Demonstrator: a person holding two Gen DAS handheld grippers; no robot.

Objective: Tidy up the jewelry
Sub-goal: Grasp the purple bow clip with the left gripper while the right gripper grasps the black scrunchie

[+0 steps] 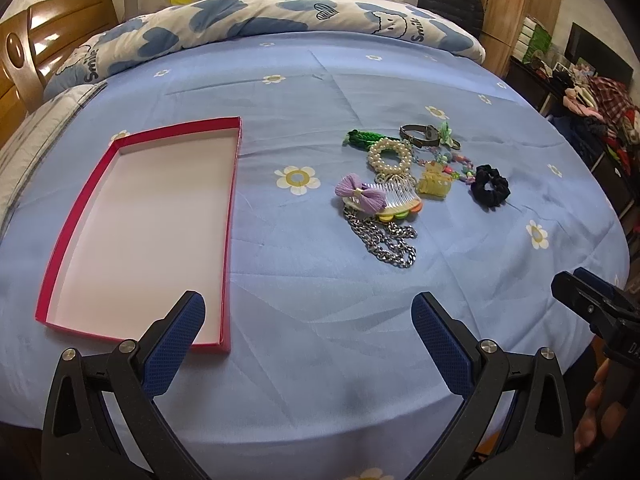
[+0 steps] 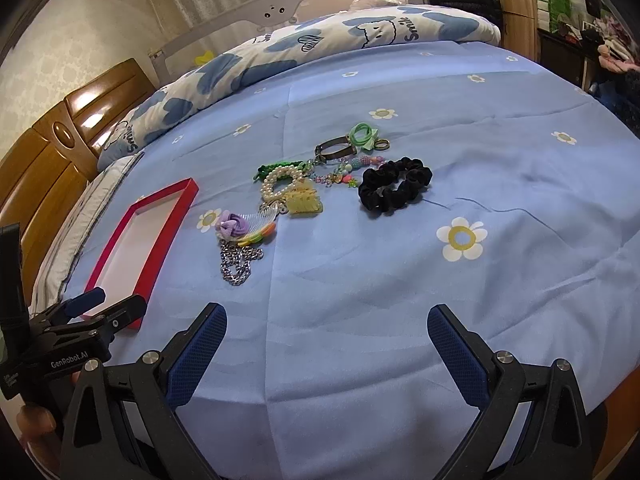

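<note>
Both grippers hover over the near edge of the bed (image 1: pixel 320 92), jaws spread wide and holding nothing: the left gripper (image 1: pixel 308 340) by the near right corner of the red box (image 1: pixel 230 216), the right gripper (image 2: pixel 326 344) above bare sheet. The box lies toward the bed's left side. The jewelry sits mid-bed in one heap: chain (image 2: pixel 236 266), purple bow (image 2: pixel 232 228), comb (image 1: pixel 396 194), pearl ring (image 1: pixel 390 156), yellow claw clip (image 1: pixel 434 184), perhaps a beaded string behind it. The black scrunchie (image 2: pixel 394 190) lies just right.
</note>
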